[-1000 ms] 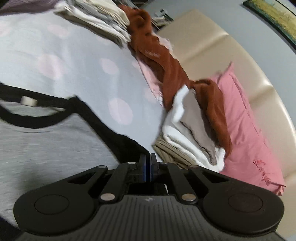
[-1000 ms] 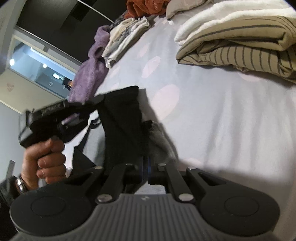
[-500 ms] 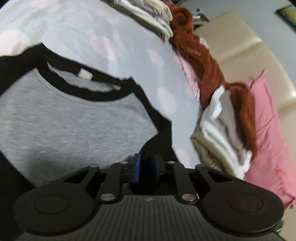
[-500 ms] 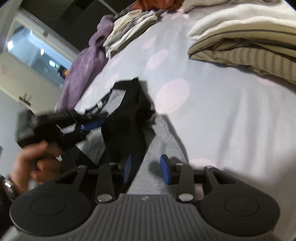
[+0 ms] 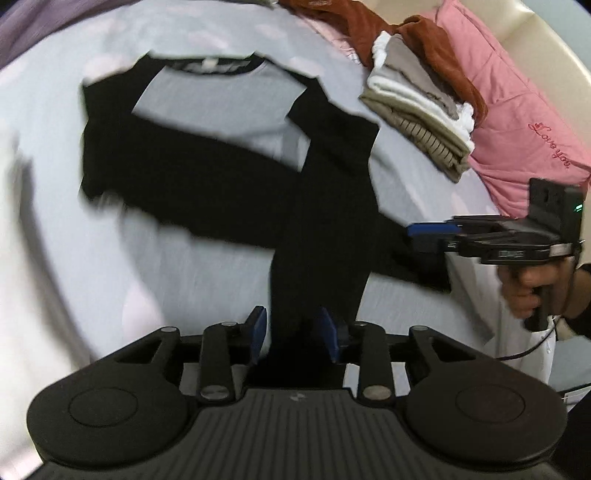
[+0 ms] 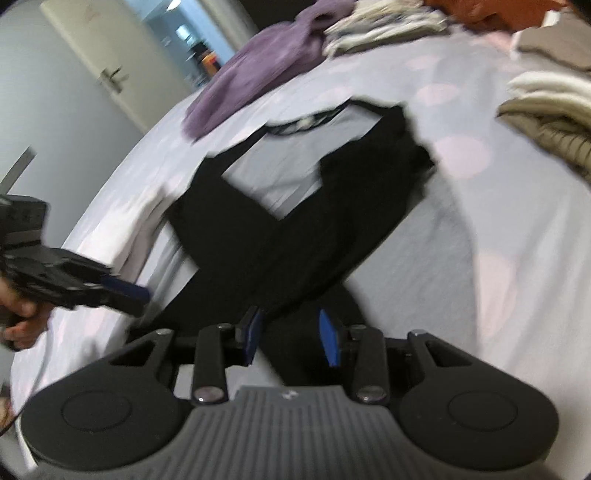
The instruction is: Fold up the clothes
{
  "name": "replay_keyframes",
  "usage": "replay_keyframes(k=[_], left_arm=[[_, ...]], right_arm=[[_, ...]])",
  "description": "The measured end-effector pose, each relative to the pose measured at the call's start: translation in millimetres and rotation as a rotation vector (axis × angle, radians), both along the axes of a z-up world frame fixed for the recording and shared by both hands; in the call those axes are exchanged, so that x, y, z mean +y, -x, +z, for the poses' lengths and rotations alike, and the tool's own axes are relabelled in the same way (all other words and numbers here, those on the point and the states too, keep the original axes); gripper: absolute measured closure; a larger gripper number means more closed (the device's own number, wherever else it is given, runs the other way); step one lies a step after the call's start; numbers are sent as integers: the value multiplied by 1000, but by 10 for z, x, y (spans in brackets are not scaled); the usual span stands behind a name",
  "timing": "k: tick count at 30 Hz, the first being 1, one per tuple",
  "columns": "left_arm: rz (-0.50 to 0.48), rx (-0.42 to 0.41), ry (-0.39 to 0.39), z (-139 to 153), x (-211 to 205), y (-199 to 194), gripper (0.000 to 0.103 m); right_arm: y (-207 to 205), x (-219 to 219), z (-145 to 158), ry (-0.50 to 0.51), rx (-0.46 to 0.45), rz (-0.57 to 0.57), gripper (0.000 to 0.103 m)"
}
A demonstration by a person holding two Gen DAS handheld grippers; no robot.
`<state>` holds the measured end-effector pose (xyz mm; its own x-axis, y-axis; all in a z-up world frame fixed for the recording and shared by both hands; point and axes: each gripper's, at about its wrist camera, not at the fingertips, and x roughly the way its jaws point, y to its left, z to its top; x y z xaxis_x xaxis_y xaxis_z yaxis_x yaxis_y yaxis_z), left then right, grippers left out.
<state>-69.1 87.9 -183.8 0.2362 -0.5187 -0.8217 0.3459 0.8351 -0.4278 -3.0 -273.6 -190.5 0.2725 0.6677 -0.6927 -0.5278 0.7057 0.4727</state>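
Observation:
A grey shirt (image 5: 221, 92) with black sleeves and collar lies flat on the bed, also in the right wrist view (image 6: 280, 173). Its two black sleeves (image 5: 325, 221) lie crossed over the chest in an X. My left gripper (image 5: 293, 332) hovers over one cuff; its jaws are opening and the blue pads stand clear of the cloth between them. It shows at the left of the right wrist view (image 6: 138, 293). My right gripper (image 6: 290, 334) is open over the other cuff, pads apart from the fabric. A hand holds it at the right edge of the left wrist view (image 5: 417, 234).
A folded stack of clothes (image 5: 417, 122) sits right of the shirt, beside a pink pillow (image 5: 517, 122) and a rust-brown garment (image 5: 369, 22). A purple garment (image 6: 255, 74) lies beyond the collar. The pale dotted sheet (image 5: 110, 277) surrounds the shirt. A door (image 6: 110, 66) stands far left.
Both grippers went from shut to apart and drew back from the shirt. The black sleeves now lie crossed over the grey chest, and far more of the shirt shows.

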Motion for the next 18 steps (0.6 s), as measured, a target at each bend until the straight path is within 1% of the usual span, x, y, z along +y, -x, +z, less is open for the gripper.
replay_keyframes(k=[2,4,7,8,9,10,13,15,16,17,18], left_arm=[[7,4,-13,-102,53,81,73],[8,-10,-9,-104,103,127,74],[-1,-3,17,-73,180,149,74],[-7,0,24,-70,186,142,76],[-13,3,30,-71,185,130,84],[-16,10,39,-77,200,129,92],[3,50,81,-123,238,121,99],[23,71,89,-166,261,133,99],[31,78,98,-179,279,139,101],[40,86,109,-189,299,144,102],[49,93,124,-191,323,149,102]], right_arm=[[179,86,-33,-19,49,80,64],[371,218,-96,-47,99,149,64],[532,492,-210,-52,143,141,65],[586,583,-248,-53,158,139,65],[632,669,-280,-55,168,132,65],[626,720,-282,-57,157,101,65],[518,814,-314,-70,190,38,65],[456,851,-336,-82,216,3,65],[432,861,-343,-89,229,-9,68],[432,877,-334,-90,227,-7,78],[432,888,-326,-93,227,-5,84]])
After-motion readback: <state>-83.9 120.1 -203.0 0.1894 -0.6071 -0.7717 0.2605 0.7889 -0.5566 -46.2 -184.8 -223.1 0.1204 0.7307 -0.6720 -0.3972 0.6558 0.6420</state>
